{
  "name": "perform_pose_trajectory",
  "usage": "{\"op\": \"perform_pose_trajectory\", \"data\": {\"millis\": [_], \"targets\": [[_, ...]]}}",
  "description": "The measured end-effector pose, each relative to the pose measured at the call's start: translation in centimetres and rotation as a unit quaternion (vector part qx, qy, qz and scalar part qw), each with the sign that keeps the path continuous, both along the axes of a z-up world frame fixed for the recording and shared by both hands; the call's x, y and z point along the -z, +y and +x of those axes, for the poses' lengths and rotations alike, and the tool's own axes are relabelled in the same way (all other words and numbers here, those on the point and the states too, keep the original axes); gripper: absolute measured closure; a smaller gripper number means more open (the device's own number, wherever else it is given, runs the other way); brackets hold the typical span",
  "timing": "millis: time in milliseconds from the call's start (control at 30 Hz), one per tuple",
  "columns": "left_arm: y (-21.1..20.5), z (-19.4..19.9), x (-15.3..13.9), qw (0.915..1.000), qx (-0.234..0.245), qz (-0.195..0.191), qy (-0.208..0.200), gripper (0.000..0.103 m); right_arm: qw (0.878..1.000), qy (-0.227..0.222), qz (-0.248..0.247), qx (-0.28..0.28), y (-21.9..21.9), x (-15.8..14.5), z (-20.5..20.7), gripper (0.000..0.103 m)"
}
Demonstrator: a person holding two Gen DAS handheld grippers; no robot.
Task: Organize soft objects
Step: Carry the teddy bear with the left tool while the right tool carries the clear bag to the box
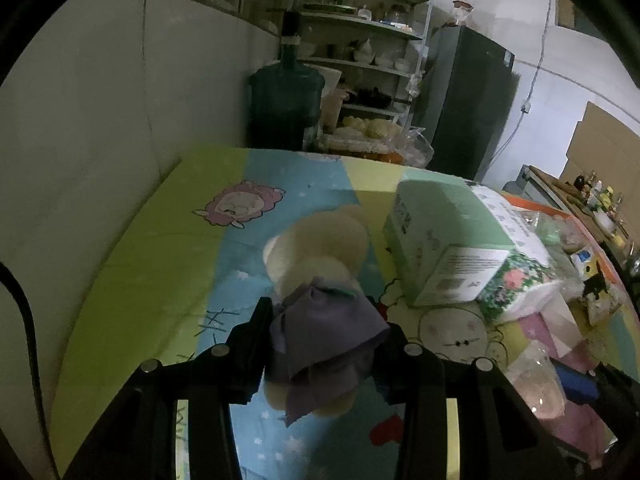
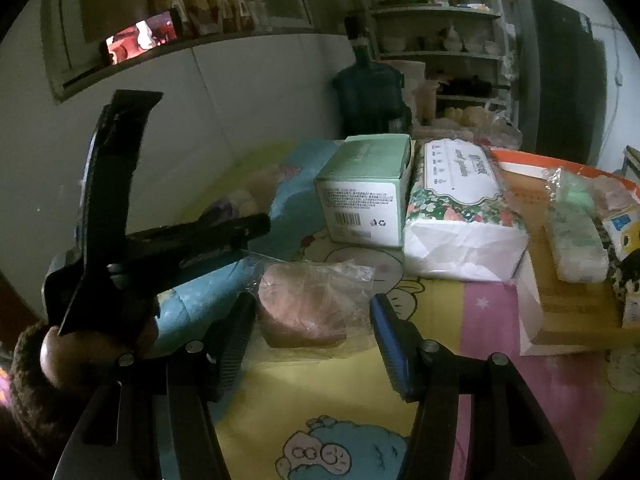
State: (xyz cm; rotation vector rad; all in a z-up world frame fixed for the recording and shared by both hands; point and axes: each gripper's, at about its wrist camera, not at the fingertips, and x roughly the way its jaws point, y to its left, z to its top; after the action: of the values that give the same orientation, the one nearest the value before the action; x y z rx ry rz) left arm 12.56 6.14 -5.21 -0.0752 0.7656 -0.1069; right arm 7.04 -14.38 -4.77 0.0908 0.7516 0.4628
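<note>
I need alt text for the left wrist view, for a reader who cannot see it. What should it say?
The left gripper is shut on a crumpled purple cloth, held above round cream pads on a colourful cartoon-print sheet. To the right lie a pale green box and a floral tissue pack; a dark water jug and shelves stand behind.

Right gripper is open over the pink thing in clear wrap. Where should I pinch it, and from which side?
Take the pink wrapped bundle across its rounded middle, coming straight ahead and down from the near side. The right gripper already straddles it, open, and the loose wrap flares out at its edges, so a pinch there would likely slip.
</note>
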Motion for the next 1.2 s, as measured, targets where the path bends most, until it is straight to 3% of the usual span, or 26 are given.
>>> {"op": "perform_pose_trajectory", "data": {"millis": [367, 1200], "targets": [[-2.3, -2.9, -2.0, 0.9995, 0.024, -0.003, -0.019, 0.060, 1.000, -0.018, -0.002, 0.020, -1.7, -1.2, -2.1, 0.042], [-15.5, -5.1, -3.5, 0.9884, 0.149, -0.001, -0.028, 0.060, 0.989, -0.036, 0.002, 0.145, -13.7, -2.6, -7.2, 0.042]]}}
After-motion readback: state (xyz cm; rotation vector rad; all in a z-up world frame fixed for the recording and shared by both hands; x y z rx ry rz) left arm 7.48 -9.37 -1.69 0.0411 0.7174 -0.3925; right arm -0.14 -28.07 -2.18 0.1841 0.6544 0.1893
